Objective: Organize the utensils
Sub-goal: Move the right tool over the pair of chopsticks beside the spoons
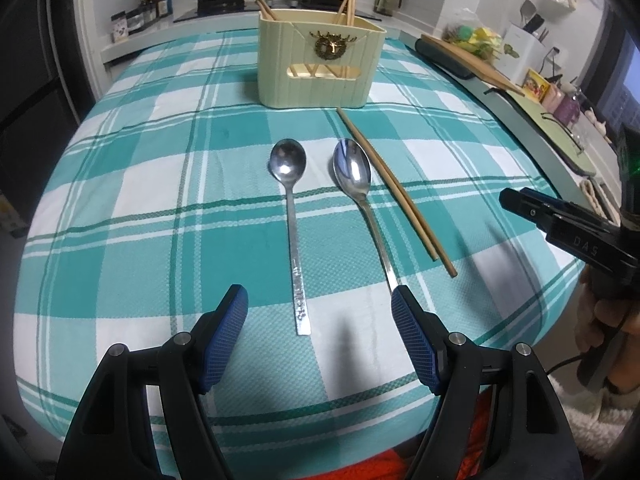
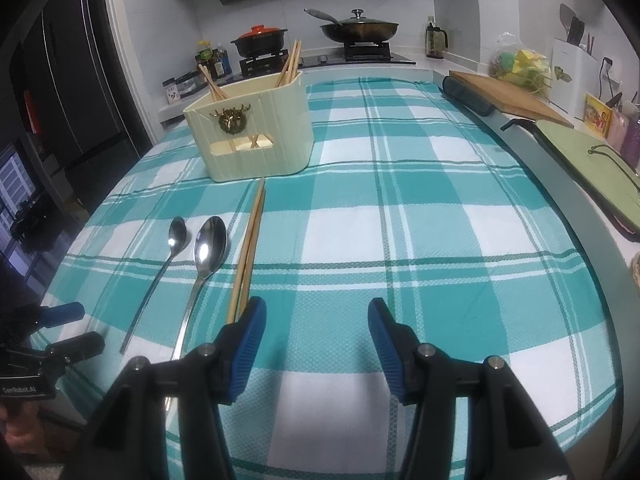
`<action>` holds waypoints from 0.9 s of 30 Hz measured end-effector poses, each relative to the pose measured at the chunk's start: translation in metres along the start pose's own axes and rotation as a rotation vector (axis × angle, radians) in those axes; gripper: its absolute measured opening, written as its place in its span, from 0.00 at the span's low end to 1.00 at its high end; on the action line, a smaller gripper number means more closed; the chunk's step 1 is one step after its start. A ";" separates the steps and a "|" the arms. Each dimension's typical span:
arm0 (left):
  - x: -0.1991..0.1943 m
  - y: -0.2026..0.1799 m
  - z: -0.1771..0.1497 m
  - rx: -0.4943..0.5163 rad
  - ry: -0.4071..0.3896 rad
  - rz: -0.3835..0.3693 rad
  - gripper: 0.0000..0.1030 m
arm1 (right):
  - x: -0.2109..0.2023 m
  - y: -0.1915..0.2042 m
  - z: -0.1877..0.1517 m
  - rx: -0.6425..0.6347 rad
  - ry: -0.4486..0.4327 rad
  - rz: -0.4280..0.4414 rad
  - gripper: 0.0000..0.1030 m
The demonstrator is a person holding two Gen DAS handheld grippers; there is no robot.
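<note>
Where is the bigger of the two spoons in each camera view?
Left wrist view: bigger spoon at centre, right of the smaller spoon, left of the chopsticks.
Right wrist view: bigger spoon at lower left, just left of the chopsticks.
Shared landmark: cream holder behind it.

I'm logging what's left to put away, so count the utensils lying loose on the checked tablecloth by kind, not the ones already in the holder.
Spoons: 2, a shorter spoon and a longer spoon
Chopsticks: 2, one pair of chopsticks lying side by side
Total: 4 loose pieces on the tablecloth
</note>
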State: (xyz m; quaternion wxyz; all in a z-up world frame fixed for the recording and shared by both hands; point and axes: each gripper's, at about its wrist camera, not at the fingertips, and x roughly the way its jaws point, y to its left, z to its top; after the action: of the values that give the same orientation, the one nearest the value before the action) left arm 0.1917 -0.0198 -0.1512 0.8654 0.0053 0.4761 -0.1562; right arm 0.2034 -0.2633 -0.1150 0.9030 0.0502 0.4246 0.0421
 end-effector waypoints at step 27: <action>-0.004 0.014 -0.007 -0.041 0.011 0.010 0.74 | 0.073 0.039 0.020 -0.096 0.180 0.125 0.23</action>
State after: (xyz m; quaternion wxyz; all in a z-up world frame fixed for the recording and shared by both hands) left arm 0.1876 -0.0040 -0.1542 0.8635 -0.0090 0.4839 -0.1422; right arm 0.2643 -0.2171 -0.1529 0.8583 0.0292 0.4974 0.1229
